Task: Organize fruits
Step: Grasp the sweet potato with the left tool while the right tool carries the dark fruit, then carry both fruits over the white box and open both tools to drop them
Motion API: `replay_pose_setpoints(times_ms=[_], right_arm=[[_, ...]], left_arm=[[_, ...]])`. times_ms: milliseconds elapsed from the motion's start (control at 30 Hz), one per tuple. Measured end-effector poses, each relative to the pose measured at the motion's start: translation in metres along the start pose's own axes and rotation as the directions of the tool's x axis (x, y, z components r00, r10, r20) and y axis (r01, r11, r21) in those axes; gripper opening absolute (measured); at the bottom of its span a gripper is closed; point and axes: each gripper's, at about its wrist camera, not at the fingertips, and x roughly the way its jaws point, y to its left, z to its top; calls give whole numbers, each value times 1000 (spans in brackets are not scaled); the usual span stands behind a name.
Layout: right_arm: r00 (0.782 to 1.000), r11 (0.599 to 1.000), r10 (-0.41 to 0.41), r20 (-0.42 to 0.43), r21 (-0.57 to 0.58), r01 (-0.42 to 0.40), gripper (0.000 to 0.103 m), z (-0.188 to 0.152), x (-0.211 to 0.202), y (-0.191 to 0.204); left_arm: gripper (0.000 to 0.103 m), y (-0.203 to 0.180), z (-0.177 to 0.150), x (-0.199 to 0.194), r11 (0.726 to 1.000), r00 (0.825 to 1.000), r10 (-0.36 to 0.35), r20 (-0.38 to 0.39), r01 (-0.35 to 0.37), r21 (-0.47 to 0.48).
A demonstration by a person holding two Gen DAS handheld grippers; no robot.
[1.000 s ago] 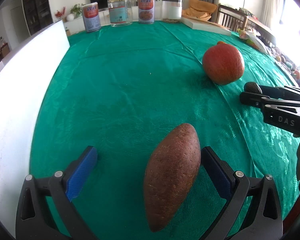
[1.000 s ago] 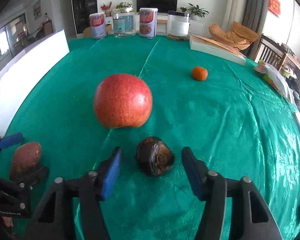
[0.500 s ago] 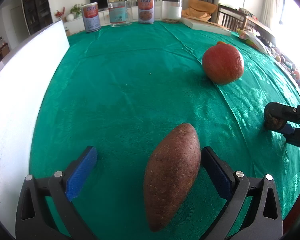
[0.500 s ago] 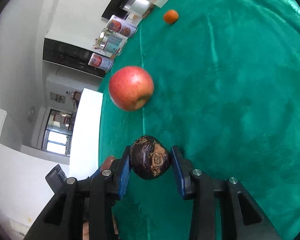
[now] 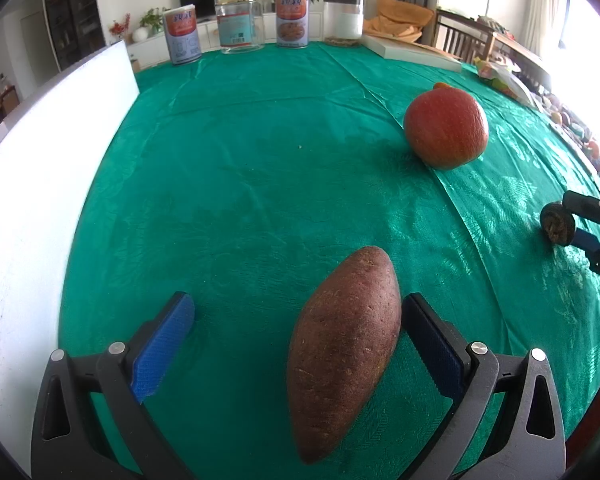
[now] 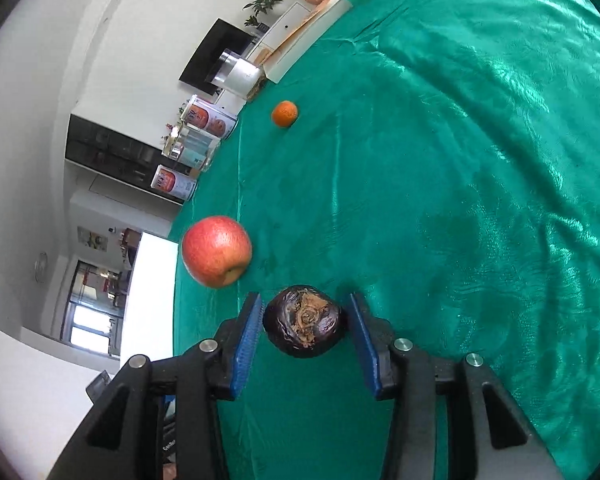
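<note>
A brown sweet potato (image 5: 344, 352) lies on the green tablecloth (image 5: 260, 160) between the fingers of my left gripper (image 5: 298, 308). That gripper is open; the potato leans against the right pad and is far from the left one. A dark wrinkled round fruit (image 6: 304, 326) sits between the blue pads of my right gripper (image 6: 305, 300), whose jaws are opening, with a small gap at each side. The left wrist view shows the same fruit (image 5: 557, 224) at its right edge. A red apple (image 6: 216, 250) stands beyond it and a small orange (image 6: 285, 113) farther off.
Two printed tins (image 5: 183, 34) and two clear jars (image 5: 239, 24) line the table's far edge. A white board (image 5: 40, 152) runs along the left side. A flat white box (image 5: 412, 53) lies at the far right, with chairs and clutter behind it.
My right gripper closed on the dark fruit, rolled over and carried it away from the apple toward the table's near right; its pads have now parted from it. The left gripper and sweet potato kept still.
</note>
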Motion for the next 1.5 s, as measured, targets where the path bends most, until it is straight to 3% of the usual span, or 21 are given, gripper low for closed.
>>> replay_pose_setpoints(times_ms=[167, 333, 400, 467, 600, 733, 767, 800, 833, 867, 933, 1067, 1233, 1367, 1500], right_arm=[[995, 963, -100, -12, -252, 94, 49, -14, 9, 38], [992, 880, -118, -37, -467, 87, 63, -48, 3, 65], [985, 829, -173, 7, -540, 150, 71, -60, -2, 69], [969, 781, -240, 59, -582, 229, 76, -64, -2, 69], [960, 778, -272, 71, -571, 263, 76, -53, 10, 63], [956, 748, -288, 57, -610, 262, 76, -50, 33, 75], [953, 745, -298, 48, -613, 263, 76, -50, 37, 76], [951, 746, -306, 40, -611, 266, 68, -52, 39, 76], [946, 740, -320, 47, -611, 280, 61, -52, 43, 78], [944, 736, -325, 52, -613, 288, 43, -52, 42, 79], [951, 764, -307, 35, -587, 268, 42, -52, 37, 79], [969, 767, -244, 45, -602, 221, 42, -58, 21, 107], [995, 781, -80, -59, -624, 26, 42, -74, 16, 181], [980, 721, 30, -196, -675, -157, 42, -106, 32, 267], [935, 639, 48, -352, -708, -300, 42, -152, 69, 343]], left_arm=[[103, 0, 0, 0, 1000, 1000, -2, 0, 2, 0], [102, -1, 1, -1, 998, 999, -49, -17, 50, 37], [102, 0, -1, -5, 994, 996, -87, -29, 89, 65], [101, 2, -3, -8, 991, 993, -112, -30, 114, 71], [97, -2, 0, -9, 986, 990, -132, -42, 136, 94], [75, -10, 6, -9, 985, 990, -134, -43, 138, 106], [63, -13, 8, -9, 985, 991, -124, -44, 129, 118], [45, -16, 8, -10, 985, 993, -108, -41, 112, 132], [41, -19, 7, -12, 984, 993, -108, -37, 113, 140], [41, -19, 7, -13, 985, 994, -103, -41, 107, 132], [41, -13, 5, -18, 987, 990, -134, -49, 138, 82], [41, 6, 5, -56, 970, 970, -241, -12, 241, -31], [41, 55, 17, -145, 927, 933, -340, 119, 354, -123], [41, 119, 23, -206, 947, 947, -232, 224, 273, -171], [41, 196, 15, -210, 958, 983, -50, 174, 97, -270]])
